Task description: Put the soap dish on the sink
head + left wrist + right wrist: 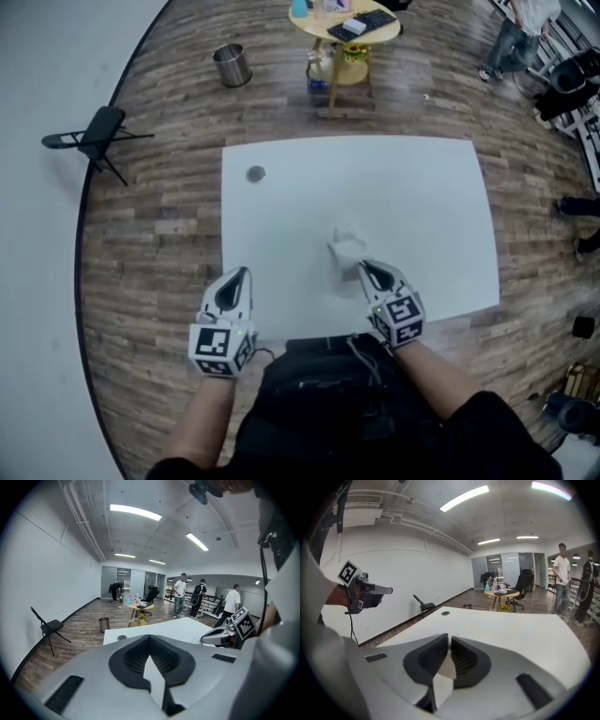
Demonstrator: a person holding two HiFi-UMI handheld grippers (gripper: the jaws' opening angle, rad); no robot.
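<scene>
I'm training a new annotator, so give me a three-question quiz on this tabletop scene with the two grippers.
1. True or false: the left gripper has its jaws together with nothing between them.
2. In the head view, the black folding chair stands where relative to the white table? A: to its left. B: to its right. C: on top of it.
3. Which gripper is at the white soap dish?
Key: 1 true; 2 A; 3 the right gripper.

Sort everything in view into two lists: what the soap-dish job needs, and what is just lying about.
Job:
- soap dish, gripped by the right tongs
- left tongs, shut and empty
- white table with its round grey fitting

Lying about:
- metal bin
- folding chair
- round yellow table with clutter
</scene>
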